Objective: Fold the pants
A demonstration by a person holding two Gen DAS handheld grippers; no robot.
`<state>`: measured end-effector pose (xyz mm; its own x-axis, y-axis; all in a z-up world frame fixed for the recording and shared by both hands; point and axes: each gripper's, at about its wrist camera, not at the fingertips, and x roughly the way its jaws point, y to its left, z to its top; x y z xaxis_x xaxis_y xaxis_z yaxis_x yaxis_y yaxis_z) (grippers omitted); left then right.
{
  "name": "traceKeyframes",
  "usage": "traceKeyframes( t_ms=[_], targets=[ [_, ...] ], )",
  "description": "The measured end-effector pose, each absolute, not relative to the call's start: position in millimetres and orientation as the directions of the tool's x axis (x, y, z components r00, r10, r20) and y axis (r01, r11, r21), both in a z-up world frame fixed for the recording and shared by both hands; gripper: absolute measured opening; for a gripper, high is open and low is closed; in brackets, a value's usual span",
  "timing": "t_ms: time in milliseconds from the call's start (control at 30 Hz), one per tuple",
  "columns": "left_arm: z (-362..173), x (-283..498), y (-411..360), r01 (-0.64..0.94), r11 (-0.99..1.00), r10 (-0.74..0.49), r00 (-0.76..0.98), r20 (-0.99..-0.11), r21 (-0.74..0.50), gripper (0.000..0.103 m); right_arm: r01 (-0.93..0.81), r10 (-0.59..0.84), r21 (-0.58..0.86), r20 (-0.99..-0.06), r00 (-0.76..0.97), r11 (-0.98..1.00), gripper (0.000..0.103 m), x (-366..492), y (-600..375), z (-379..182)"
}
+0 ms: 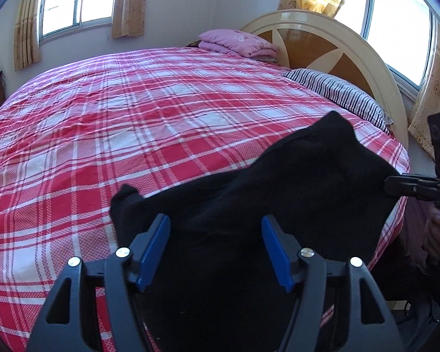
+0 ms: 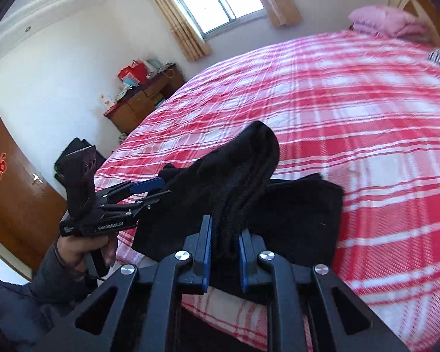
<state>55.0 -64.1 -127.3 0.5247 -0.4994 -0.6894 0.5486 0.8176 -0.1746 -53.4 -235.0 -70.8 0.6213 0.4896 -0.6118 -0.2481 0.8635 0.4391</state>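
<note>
Right gripper (image 2: 223, 252) fingers pinched tight on bunched black pants (image 1: 278, 187); left gripper (image 1: 215, 249) fingers wide apart, gripping nothing, cloth between them. Pants at near bed edge, partly lifted. Risk: one-sided hold lets the loose end sag off the edge. Red plaid bed (image 1: 132, 117), bright windowed bedroom.

pants (image 1: 293, 182) | black; bunched, partly lifted | near edge of bed; rest draped flat

Home bedroom: plaid-covered bed (image 1: 161, 117), headboard (image 1: 322, 47), curtained window (image 2: 217, 0).
</note>
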Motion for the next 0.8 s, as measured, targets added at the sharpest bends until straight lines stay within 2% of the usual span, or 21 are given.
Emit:
traceKeyframes(
  t_ms=[100, 200, 267, 300, 333, 400, 533, 633, 733, 800],
  targets=[
    [-133.5, 54.9, -69.2, 0.552, 0.817, -0.492, 0.518, -0.7, -0.166, 0.07, -0.158, 0.448, 0.453, -0.658, 0.606, 0.878, 0.015, -55.7, -256.0, -91.8],
    [-138.7, 53.4, -74.1, 0.557, 0.817, -0.48, 0.516, -0.709, -0.149, 0.071, -0.099, 0.471, 0.501, -0.704, 0.531, 0.86, 0.016, -50.8, -271.2, -121.9],
    [-141.6, 53.0, -76.1, 0.56, 0.817, -0.472, 0.519, -0.712, -0.134, 0.075, -0.09, 0.491, 0.528, -0.696, 0.525, 0.845, 0.016, -49.7, -276.5, -127.7],
    [-143.4, 53.2, -76.8, 0.56, 0.819, -0.466, 0.522, -0.714, -0.126, 0.075, -0.088, 0.496, 0.535, -0.693, 0.523, 0.84, 0.021, -48.7, -277.8, -126.4],
    [-145.1, 53.4, -77.3, 0.558, 0.821, -0.461, 0.522, -0.718, -0.122, 0.075, -0.085, 0.487, 0.527, -0.697, 0.526, 0.846, 0.033, -47.0, -278.7, -123.5],
    [-147.1, 54.1, -76.9, 0.556, 0.823, -0.458, 0.52, -0.721, -0.122, 0.075, -0.069, 0.43, 0.479, -0.704, 0.566, 0.875, 0.045, -48.5, -285.9, -112.4],
    [-147.1, 53.7, -74.5, 0.551, 0.824, -0.464, 0.52, -0.717, -0.134, 0.075, -0.048, 0.375, 0.465, -0.643, 0.668, 0.884, 0.045, -54.4, -299.9, -82.0],
    [-147.7, 52.8, -76.0, 0.551, 0.824, -0.465, 0.521, -0.716, -0.134, 0.079, -0.142, 0.433, 0.472, -0.593, 0.679, 0.87, 0.045, -50.1, -282.0, -62.6],
    [-148.8, 51.5, -79.0, 0.556, 0.823, -0.458, 0.522, -0.719, -0.12, 0.085, -0.235, 0.46, 0.421, -0.587, 0.666, 0.876, 0.047, -38.8, -250.5, -58.0],
    [-149.6, 50.6, -80.3, 0.559, 0.822, -0.454, 0.523, -0.721, -0.112, 0.09, -0.247, 0.409, 0.333, -0.621, 0.669, 0.91, 0.047, -26.3, -229.3, -65.1]
  ],
)
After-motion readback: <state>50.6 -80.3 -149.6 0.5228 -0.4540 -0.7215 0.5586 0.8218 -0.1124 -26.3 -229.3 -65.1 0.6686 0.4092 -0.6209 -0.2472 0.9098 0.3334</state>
